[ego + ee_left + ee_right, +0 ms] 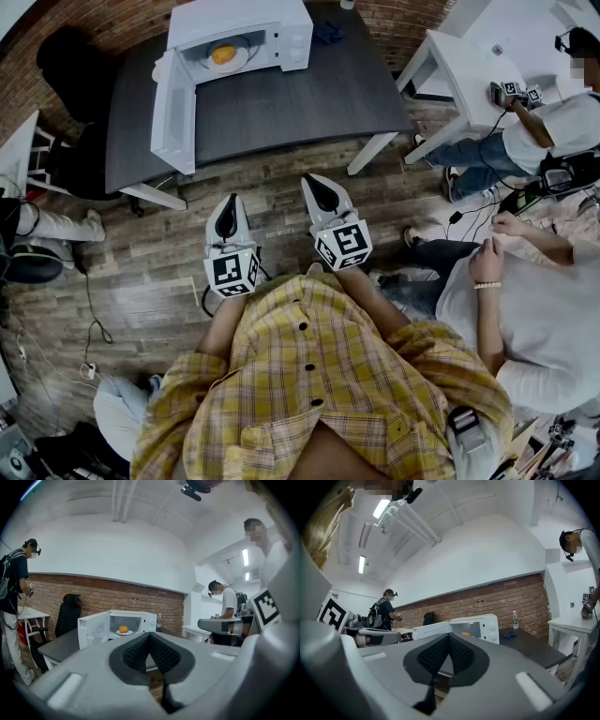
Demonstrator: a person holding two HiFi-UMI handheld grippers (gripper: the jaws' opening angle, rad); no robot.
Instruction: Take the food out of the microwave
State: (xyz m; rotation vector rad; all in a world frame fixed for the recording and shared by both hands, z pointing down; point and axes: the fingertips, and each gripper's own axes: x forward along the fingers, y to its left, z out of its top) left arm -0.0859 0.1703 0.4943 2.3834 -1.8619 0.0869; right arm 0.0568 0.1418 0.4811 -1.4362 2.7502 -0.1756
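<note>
Left tongs [229, 208], right tongs [317, 187], side by side, level — both closed, empty, facing microwave [281, 28]

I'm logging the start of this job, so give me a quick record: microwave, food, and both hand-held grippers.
microwave: white, on dark table, door swung open
food: round, orange, on white plate inside the microwave
left hand-held gripper: shut, empty, short of the table
right hand-held gripper: shut, empty, short of the table

Ahead of you, the dark table [281, 98] carries the open microwave [267, 19], a dark cloth [328, 33] and a bottle [515, 619].
</note>
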